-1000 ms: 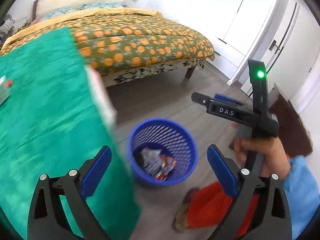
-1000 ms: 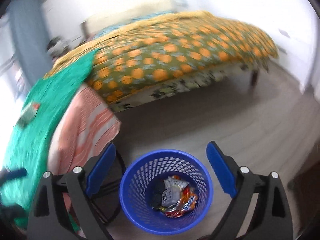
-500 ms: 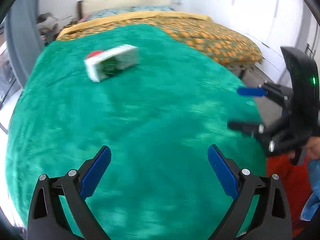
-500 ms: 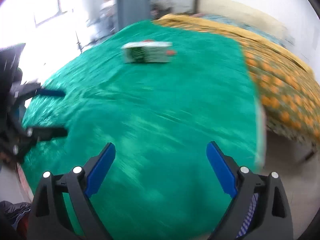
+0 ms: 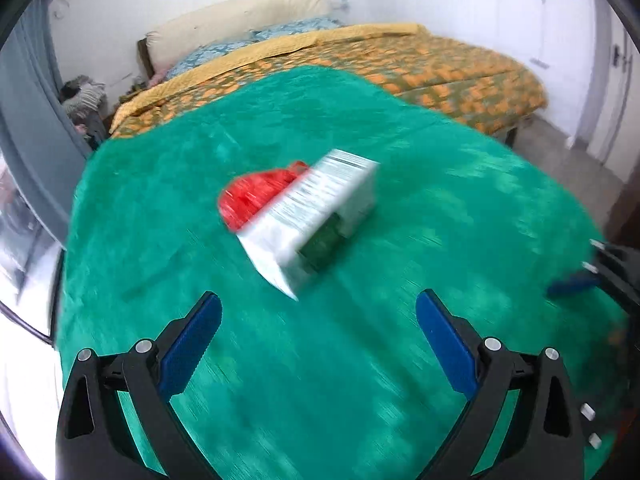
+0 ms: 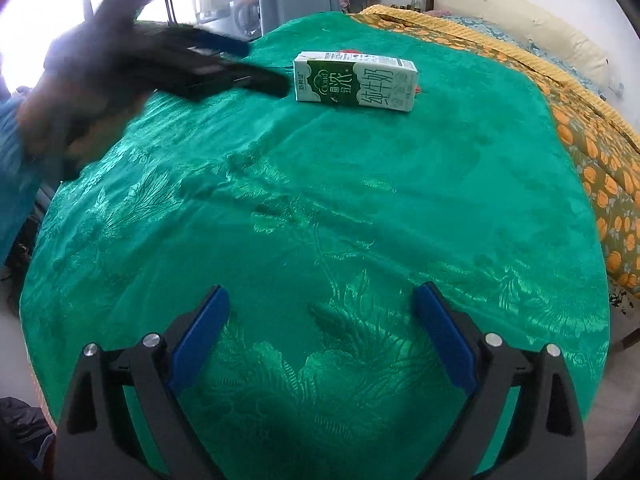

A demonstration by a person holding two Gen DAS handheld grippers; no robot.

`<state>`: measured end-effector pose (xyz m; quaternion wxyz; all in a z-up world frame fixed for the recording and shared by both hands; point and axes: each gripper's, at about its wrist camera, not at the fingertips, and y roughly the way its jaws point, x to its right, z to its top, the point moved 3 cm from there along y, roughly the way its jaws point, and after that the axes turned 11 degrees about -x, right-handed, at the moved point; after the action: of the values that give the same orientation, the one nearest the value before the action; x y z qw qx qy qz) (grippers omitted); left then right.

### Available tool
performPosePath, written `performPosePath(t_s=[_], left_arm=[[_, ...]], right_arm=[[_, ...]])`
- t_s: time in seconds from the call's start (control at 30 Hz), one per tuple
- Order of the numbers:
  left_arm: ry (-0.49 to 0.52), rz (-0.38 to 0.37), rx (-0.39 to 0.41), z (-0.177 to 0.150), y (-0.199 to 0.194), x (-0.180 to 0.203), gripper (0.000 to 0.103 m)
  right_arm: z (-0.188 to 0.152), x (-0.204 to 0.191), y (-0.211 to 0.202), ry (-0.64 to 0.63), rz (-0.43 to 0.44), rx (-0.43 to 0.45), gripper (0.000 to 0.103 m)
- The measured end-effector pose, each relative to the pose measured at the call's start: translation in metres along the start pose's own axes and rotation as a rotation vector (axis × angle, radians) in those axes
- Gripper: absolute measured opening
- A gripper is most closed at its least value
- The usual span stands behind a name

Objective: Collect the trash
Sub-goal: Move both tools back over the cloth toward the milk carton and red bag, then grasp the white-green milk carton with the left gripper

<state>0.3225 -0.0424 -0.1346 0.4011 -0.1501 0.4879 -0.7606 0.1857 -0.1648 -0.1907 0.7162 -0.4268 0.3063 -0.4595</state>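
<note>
A green and white milk carton (image 6: 355,85) lies on its side on the green tablecloth (image 6: 304,220). In the left wrist view the carton (image 5: 316,220) is blurred, with a red wrapper (image 5: 256,196) right behind it. My left gripper (image 5: 318,336) is open and empty, a short way in front of the carton. In the right wrist view it (image 6: 256,68) reaches in from the left, close to the carton's left end. My right gripper (image 6: 320,330) is open and empty over the near part of the table, far from the carton.
A bed with an orange-patterned cover (image 5: 440,64) stands behind the table, also on the right in the right wrist view (image 6: 600,140). Grey curtain (image 5: 28,128) and window at left. Floor (image 5: 580,152) to the right of the table.
Both grippers swung from over the blue trash bin up to the green table. My left gripper has closed in on the carton, which now looms larger. Both stay open.
</note>
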Motion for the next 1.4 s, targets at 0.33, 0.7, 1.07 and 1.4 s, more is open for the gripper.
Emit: performPosePath(t_s=[0.33, 0.7, 1.07, 1.4], left_arm=[[0.085, -0.028, -0.005, 0.043, 0.045, -0.020, 0.084], [0.023, -0.104, -0.020, 0.009, 0.015, -0.007, 0.043], [-0.432, -0.306, -0.074, -0.131, -0.045, -0.047, 0.044], [-0.563, -0.204, -0.024, -0.149, -0.055, -0.104, 0.076]], right_arm=[[-0.005, 0.002, -0.004, 0.010, -0.003, 0.006, 0.092], [-0.006, 0.003, -0.005, 0.018, -0.003, 0.008, 0.091], [-0.005, 0.004, -0.005, 0.019, -0.008, 0.008, 0.091], [-0.007, 0.003, -0.007, 0.022, -0.021, 0.007, 0.091]])
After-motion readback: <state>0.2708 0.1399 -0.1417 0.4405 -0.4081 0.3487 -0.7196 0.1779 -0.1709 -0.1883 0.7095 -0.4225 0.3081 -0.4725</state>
